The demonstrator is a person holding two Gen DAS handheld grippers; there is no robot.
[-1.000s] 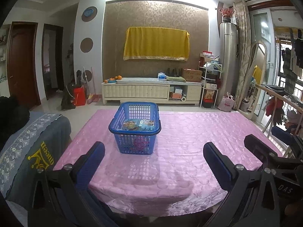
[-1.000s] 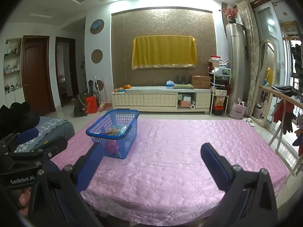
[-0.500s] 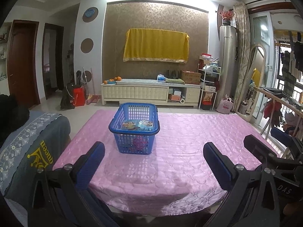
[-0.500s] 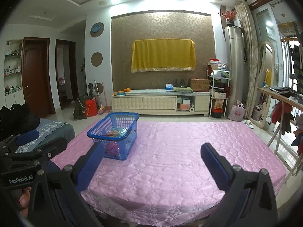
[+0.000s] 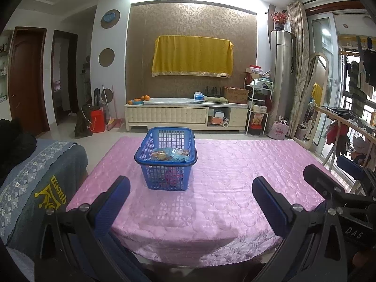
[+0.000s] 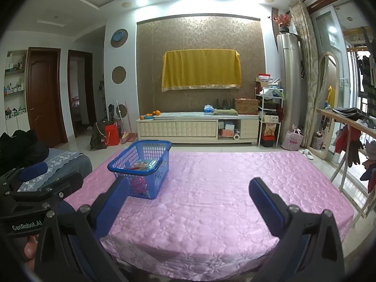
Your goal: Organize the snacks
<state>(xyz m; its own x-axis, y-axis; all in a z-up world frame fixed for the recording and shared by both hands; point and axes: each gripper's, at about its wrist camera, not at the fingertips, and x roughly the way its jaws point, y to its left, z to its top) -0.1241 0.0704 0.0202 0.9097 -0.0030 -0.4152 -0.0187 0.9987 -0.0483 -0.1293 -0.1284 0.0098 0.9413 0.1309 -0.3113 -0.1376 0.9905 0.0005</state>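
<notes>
Surroundings: table under a pink quilted cloth [image 5: 225,188], its near edge just below both grippers. Left of the table, a seat under a grey cover [image 5: 35,188] with yellow lettering; dark clothing [image 5: 14,141] is piled at its far end. Across the floor, a cream TV cabinet [image 5: 183,115] against a brown patterned wall, oranges [image 5: 143,98] on its left end, a cardboard box [image 5: 236,94] on its right end. A yellow cloth [image 5: 192,56] hangs on the wall above. To the far right stand a white rack [image 5: 258,108], a tall silver unit [image 5: 280,75] and a drying rail [image 5: 347,122] with clothes.

Obstructions: open cloth between both grippers and the basket; nothing lies on that stretch.

Task item: blue plastic basket [image 5: 166,158], upright on the left-centre of the table, well apart from the gripper tips. Rectangular, mesh-walled, opening upward; long axis runs near-to-far in the left wrist view. In the right wrist view the basket [image 6: 143,168] sits to the left, turned at an angle.

Contents: snack packets [image 5: 170,153] lie on top, in pale blue and orange wrappers; a pink packet [image 5: 172,175] shows through the near mesh lower down. Count cannot be told.

Left gripper [image 5: 191,193]: tongs spread wide, nothing between them, tips over the near cloth. Right gripper [image 6: 188,193]: tongs likewise spread wide and empty. Part of the left gripper body shows at the left edge of the right wrist view.
</notes>
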